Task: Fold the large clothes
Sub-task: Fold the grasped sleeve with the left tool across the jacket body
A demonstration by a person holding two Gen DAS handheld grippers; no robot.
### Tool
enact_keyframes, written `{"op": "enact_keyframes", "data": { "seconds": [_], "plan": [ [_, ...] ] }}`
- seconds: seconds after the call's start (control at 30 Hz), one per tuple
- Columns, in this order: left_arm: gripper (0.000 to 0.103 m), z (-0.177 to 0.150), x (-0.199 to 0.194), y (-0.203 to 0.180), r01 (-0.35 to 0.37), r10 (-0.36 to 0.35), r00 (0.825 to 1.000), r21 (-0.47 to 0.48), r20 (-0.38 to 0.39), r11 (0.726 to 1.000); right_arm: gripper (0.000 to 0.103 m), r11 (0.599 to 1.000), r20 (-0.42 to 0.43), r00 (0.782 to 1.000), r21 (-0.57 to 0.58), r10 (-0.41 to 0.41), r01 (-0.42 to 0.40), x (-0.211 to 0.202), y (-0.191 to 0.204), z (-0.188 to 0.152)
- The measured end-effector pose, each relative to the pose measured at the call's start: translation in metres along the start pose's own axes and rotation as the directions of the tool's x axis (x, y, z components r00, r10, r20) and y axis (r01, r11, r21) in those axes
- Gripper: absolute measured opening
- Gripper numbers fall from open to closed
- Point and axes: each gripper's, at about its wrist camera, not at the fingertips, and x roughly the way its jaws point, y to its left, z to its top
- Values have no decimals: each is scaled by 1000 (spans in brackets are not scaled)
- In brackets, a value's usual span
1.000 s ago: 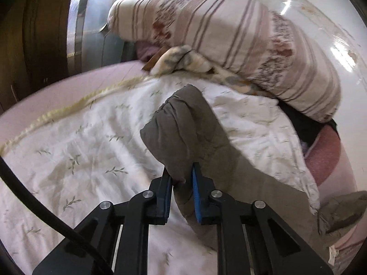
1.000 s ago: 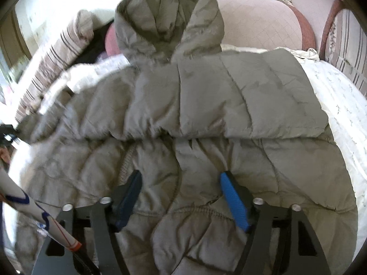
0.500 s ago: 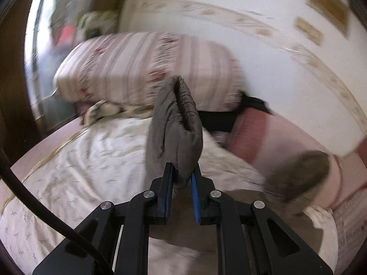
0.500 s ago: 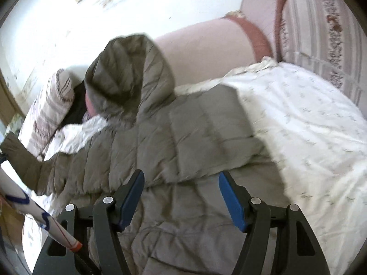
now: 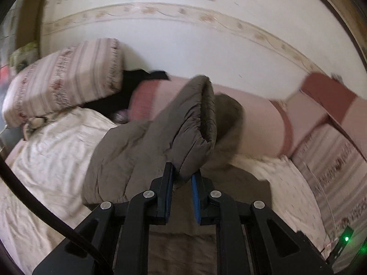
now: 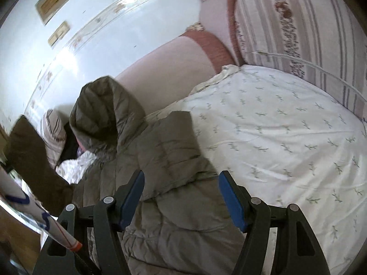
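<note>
Left tongs (image 5: 182, 178) clamped tight on cuff of olive-grey quilted puffer jacket's sleeve (image 5: 192, 123), lifted above the jacket (image 6: 165, 183) on the floral-sheeted bed (image 6: 286, 137). Right tongs (image 6: 181, 197) wide apart, empty, over jacket body. Advice: carry sleeve across chest, lay flat before releasing.

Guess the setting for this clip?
Most likely a home bedroom: a bed with a sprig-print white sheet, a striped floral pillow against the wall, and a grey hooded puffer jacket spread out on the bed.
</note>
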Motion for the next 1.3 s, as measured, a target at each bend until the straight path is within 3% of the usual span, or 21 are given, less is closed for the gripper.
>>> {"op": "enact_keyframes", "data": {
  "seconds": [0.27, 0.57, 0.63, 0.7, 0.83, 0.9, 0.93, 1.0, 1.07, 1.17, 1.3],
  "plan": [
    [14, -65, 56, -91, 60, -50, 988, 63, -146, 996, 72, 1000, 6, 1000, 26, -12, 12, -13, -21, 7],
    [16, -139, 131, -123, 13, 34, 950, 149, -309, 989, 73, 998, 0, 1000, 62, 2, -2, -17, -36, 15],
    [29, -149, 136, -126, 4, 55, 943, 178, -327, 984, 73, 998, -5, 1000, 61, 6, -6, -15, -35, 16],
    [40, -159, 135, -129, 42, 34, 933, 202, -358, 978, 73, 998, -8, 1000, 66, 12, -12, -13, -33, 16],
    [41, -161, 103, -133, 138, -39, 940, 272, -339, 953, 73, 995, -17, 999, 91, 39, -37, -7, -31, 15],
    [46, -154, 81, -128, 144, -50, 955, 308, -294, 940, 73, 991, -26, 997, 114, 68, -65, -2, -28, 14],
    [55, -151, 73, -123, 136, -48, 962, 319, -268, 938, 73, 989, -34, 996, 127, 85, -80, 1, -27, 12],
    [62, -139, 56, -104, 84, -19, 980, 328, -198, 941, 72, 980, -56, 990, 161, 131, -121, 11, -22, 8],
    [63, -124, 49, -73, 11, 37, 989, 317, -145, 948, 70, 971, -87, 982, 184, 169, -151, 23, -13, 2],
    [63, -111, 56, -28, -66, 104, 986, 273, -128, 960, 65, 967, -125, 971, 179, 203, -179, 40, 3, -8],
    [63, -92, 80, 49, -150, 171, 971, 130, -167, 980, 62, 963, -173, 958, 186, 228, -196, 63, 18, -19]
  ]
}}
